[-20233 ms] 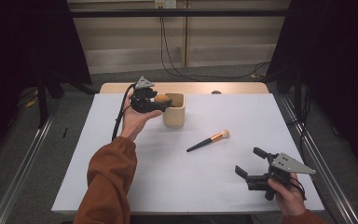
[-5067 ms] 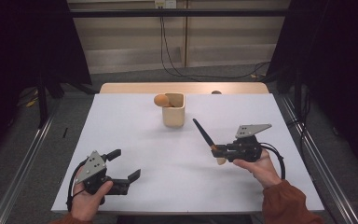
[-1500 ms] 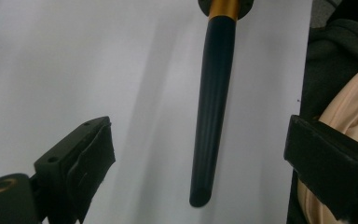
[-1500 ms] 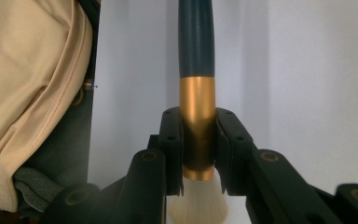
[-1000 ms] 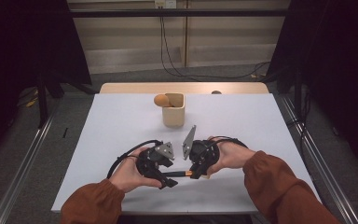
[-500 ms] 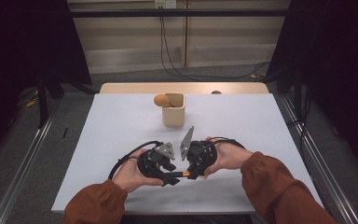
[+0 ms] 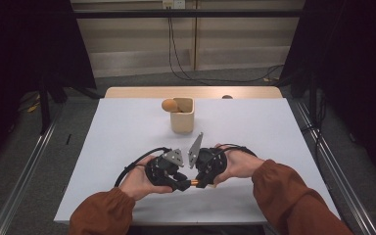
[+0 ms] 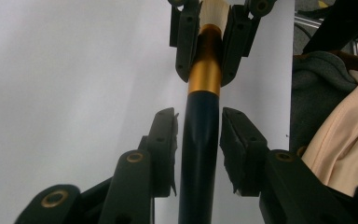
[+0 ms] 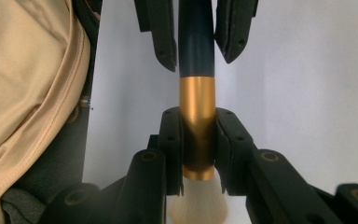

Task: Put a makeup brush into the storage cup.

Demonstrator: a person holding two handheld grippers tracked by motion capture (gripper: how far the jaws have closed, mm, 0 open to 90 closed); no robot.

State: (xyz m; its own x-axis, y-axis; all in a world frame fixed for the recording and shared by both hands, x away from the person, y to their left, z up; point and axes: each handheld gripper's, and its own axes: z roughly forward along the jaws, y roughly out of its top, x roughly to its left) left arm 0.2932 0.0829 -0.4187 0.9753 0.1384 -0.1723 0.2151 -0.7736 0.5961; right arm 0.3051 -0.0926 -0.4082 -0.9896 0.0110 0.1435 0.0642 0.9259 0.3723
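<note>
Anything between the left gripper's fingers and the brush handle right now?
Nothing visible. The left gripper has just been closing around the dark brush handle, its fingers flanking it with only thin gaps. The right gripper already clamps the gold ferrule.

No legible text, label, brand, number or sign appears on any surface in the views.
</note>
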